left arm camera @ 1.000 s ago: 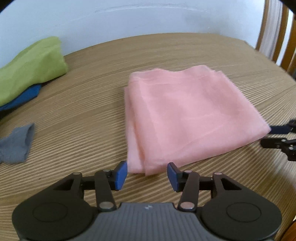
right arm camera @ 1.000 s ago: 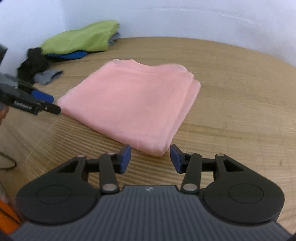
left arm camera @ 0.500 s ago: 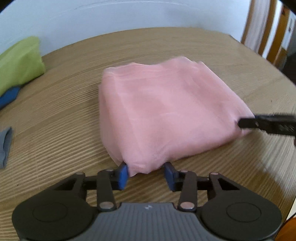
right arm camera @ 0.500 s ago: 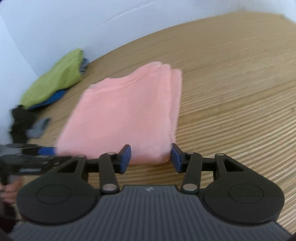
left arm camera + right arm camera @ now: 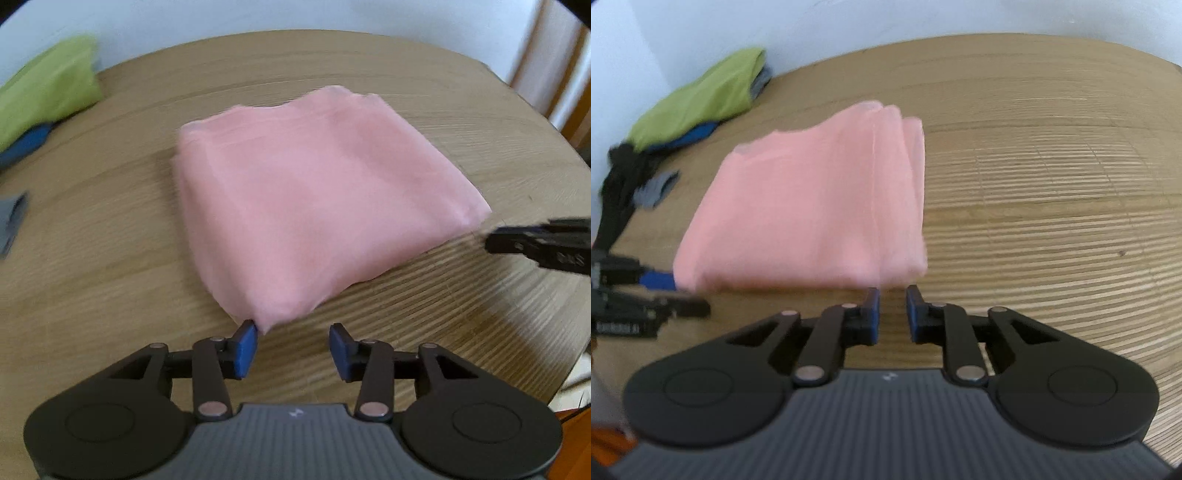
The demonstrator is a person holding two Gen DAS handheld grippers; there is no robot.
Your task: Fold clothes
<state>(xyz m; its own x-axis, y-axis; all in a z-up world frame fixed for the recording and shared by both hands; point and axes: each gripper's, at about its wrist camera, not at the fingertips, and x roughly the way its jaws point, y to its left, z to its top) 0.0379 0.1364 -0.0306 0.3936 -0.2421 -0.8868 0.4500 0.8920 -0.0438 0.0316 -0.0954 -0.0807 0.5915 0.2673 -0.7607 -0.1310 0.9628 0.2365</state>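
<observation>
Pink cloth folded, claws at near corners

Pink cloth (image 5: 314,206) lies mid worktop (image 5: 110,288). Since 1 s ago both claws closed in: left claw (image 5: 293,347) wide, empty, at near corner; right claw (image 5: 893,314) narrowed, gripping nothing. Maybe another fold or a lift.

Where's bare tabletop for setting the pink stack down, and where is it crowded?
Free: the wooden table right of the folded pink cloth, out to its far edge. Crowded: the left side, with the green garment, blue garment, black clothing and grey piece.
</observation>
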